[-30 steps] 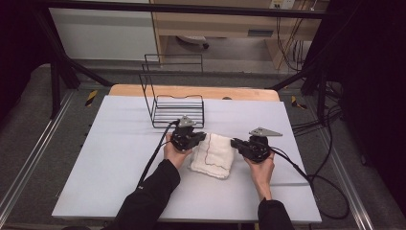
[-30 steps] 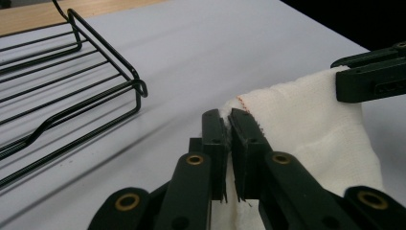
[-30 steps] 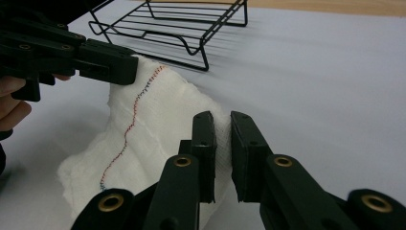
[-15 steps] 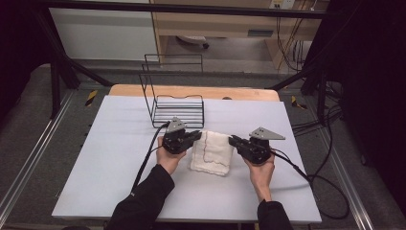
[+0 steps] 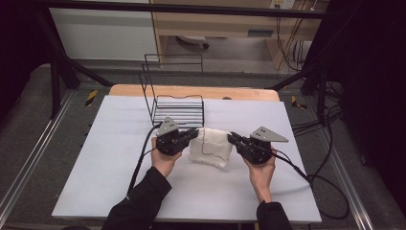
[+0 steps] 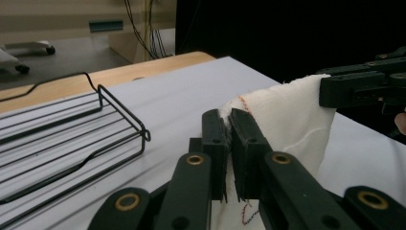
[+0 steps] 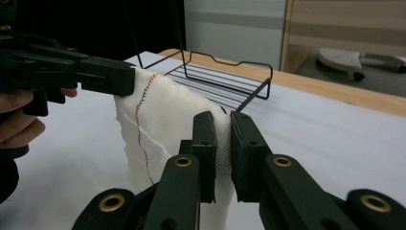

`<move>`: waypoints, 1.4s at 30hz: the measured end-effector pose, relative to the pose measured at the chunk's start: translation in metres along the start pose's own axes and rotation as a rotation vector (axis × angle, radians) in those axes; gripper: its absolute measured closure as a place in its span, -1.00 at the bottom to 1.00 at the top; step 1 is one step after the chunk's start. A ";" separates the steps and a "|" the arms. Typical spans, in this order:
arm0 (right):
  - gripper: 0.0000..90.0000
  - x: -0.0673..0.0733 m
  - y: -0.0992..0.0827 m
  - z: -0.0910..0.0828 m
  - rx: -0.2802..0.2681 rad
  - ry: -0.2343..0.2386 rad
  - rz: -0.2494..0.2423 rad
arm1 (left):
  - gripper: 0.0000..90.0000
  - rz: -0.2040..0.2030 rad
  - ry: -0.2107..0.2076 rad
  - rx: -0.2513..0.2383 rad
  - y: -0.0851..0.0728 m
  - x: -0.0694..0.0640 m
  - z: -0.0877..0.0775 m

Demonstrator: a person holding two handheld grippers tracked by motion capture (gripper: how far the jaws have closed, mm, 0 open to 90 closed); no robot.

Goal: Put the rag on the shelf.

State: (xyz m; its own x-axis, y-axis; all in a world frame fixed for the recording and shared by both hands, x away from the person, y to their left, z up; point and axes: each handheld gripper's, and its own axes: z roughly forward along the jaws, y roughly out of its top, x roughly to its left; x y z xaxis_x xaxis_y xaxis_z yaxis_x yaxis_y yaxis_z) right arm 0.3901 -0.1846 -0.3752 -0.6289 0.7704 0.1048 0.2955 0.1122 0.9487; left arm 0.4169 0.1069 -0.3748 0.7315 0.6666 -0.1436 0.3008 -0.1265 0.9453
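A white cloth (image 5: 210, 146) with a dark and red stitched seam hangs between the two grippers over the middle of the white table. My left gripper (image 5: 194, 133) is shut on the cloth's left top corner (image 6: 229, 111). My right gripper (image 5: 231, 138) is shut on its right top corner (image 7: 221, 125). In the right gripper view the cloth (image 7: 165, 120) stretches from my jaws to the other gripper (image 7: 103, 76), its lower part drooping toward the table. In the left gripper view the cloth (image 6: 292, 120) runs across to the other gripper (image 6: 354, 88).
A black wire rack (image 5: 177, 109) stands just behind the cloth, toward the table's far edge, with a wooden strip (image 5: 191, 91) behind it. Cables (image 5: 311, 179) trail off the table to the right. The white tabletop (image 5: 95, 143) spreads left and toward the person.
Both grippers have drawn apart, the left one sliding left, and the cloth has risen from lying flat to hanging stretched between them.
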 end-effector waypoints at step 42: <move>0.82 0.046 0.061 0.001 -0.232 0.012 -0.106 | 0.89 0.032 0.062 -0.233 0.045 0.003 -0.067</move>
State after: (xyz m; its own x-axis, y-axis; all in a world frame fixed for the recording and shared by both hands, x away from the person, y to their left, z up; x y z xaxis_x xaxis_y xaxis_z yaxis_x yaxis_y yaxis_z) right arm 0.3801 -0.1420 -0.3129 -0.6566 0.7542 0.0034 0.0557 0.0439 0.9975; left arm 0.3921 0.1522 -0.3128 0.6970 0.7100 -0.1011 0.1233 0.0202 0.9922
